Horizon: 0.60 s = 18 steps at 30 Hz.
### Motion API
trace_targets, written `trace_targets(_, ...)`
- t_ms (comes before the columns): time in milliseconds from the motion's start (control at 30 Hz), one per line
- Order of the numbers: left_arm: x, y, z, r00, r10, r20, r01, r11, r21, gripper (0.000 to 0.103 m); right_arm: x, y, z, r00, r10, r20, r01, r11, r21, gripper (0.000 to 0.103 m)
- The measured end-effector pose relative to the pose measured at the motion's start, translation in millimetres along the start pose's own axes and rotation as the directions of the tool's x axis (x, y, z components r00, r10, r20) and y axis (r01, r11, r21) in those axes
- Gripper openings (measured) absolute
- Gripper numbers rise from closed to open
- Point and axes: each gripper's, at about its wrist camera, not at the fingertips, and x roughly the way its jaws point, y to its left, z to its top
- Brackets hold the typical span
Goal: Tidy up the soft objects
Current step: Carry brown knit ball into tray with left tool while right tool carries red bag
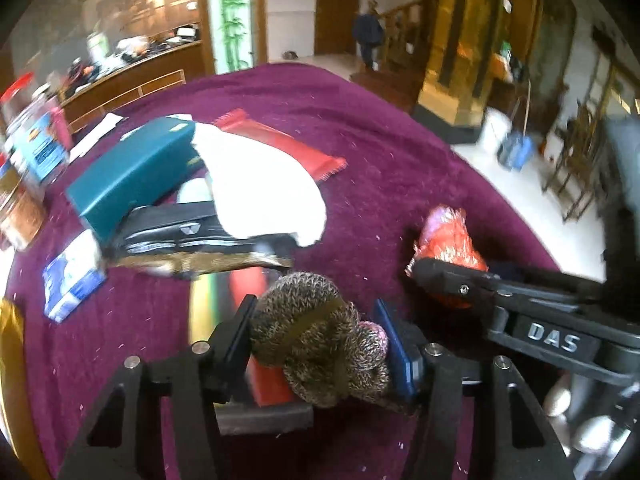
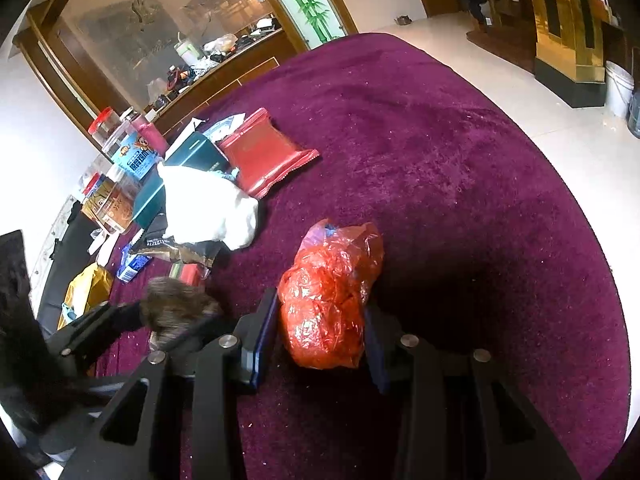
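- Purple-clothed round desk [image 2: 440, 152] in a big hall with pale tiled floor; clutter is piled at the 9-to-11 o'clock side, bare cloth elsewhere.
- Knitted brown beanie [image 1: 320, 336] sits between the pads of the left gripper [image 1: 316, 344]; the jaws look closed on it, with the knit bulging above and below the pads.
- Red plastic bag bundle [image 2: 332, 300] is clamped in the right gripper [image 2: 320, 332], pads on both flanks, its bottom seemingly touching the cloth.
- From the left wrist view, the bundle is at 2 o'clock of the beanie, near it, with the right gripper's finger across its front.
- Risk: the beanie is squashy and only partly caught, so it could slide out on lifting; its lower edge hangs over a red box [image 1: 272, 388], which could snag or get dragged.
- Risk: the bag film is slick and crinkly; the pads may hold only the skin, so the contents could sag or the film tear.
- Risk: the two grippers are close together, so a sideways swing could knock one into the other.
- Farther out: white cloth [image 1: 264, 192] draped over a teal box [image 1: 132, 176] and red packet [image 1: 288, 148], around 11 o'clock of the beanie, well apart.
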Motion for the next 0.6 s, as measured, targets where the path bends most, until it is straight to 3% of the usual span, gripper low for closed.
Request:
trace_targets(200,-56.0,17.2,-21.6,0.995,-0.060,0.080,0.066,0.995,-0.074,0.061,0.4,2.6,-0.9,1.000,-0.007,0.005,0.007,1.000,-0.012,0.038)
trace_targets(400,-124.5,57.6,-67.8,0.984,-0.080,0.157,0.107,0.980,-0.171,0.062,3.5,10.1,-1.8,0.999,-0.037,0.016,0.038,0.997,-0.061,0.036)
trace_targets(500,-160.2,92.4,-93.1,0.980,-0.027,0.195,0.076,0.966,-0.247,0.062,2.6,5.0,-1.0,0.999,-0.030,0.023,0.031,0.999,-0.039,0.036)
trace_targets(600,-191.5,133.7,-120.5,0.973,0.073,0.219,0.001,0.947,-0.321,0.062,0.7,4.5,-1.3,0.998,-0.052,0.038,0.053,0.998,-0.035,0.036)
